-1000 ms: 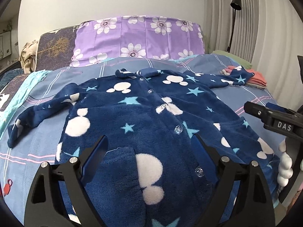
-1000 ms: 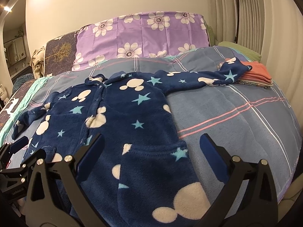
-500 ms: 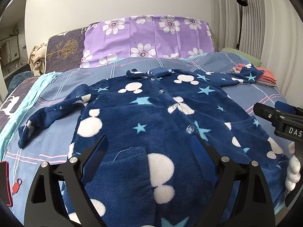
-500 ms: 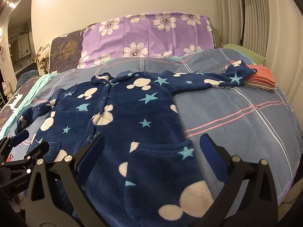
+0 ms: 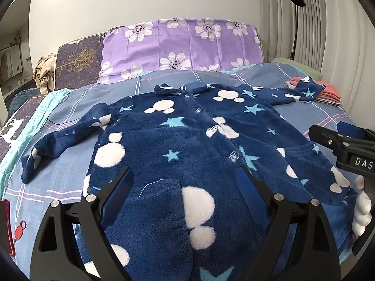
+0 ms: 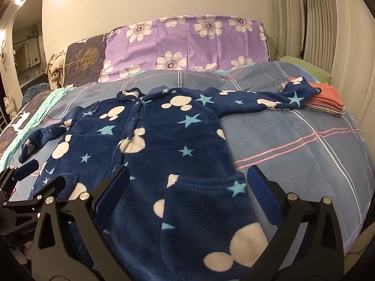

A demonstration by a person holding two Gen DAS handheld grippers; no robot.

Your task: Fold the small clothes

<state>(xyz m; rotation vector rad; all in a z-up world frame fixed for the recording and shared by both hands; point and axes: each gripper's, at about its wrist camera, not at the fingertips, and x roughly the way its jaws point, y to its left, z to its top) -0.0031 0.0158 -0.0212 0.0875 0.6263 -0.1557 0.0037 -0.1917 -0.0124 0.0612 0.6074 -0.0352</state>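
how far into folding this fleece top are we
Done: a folded stack sits at the bed's far right. In hand: nothing; the left gripper and right gripper hover open over the navy fleece top. Left: every fold, since it lies flat, sleeves spread.

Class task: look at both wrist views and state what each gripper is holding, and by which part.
Nothing is held. The left gripper and right gripper both stand open above the fleece jacket.

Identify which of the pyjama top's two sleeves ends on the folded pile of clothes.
The sleeve stretched toward the wall with the lamp: its cuff rests on the folded coral pile. The other sleeve ends on the bare blanket.
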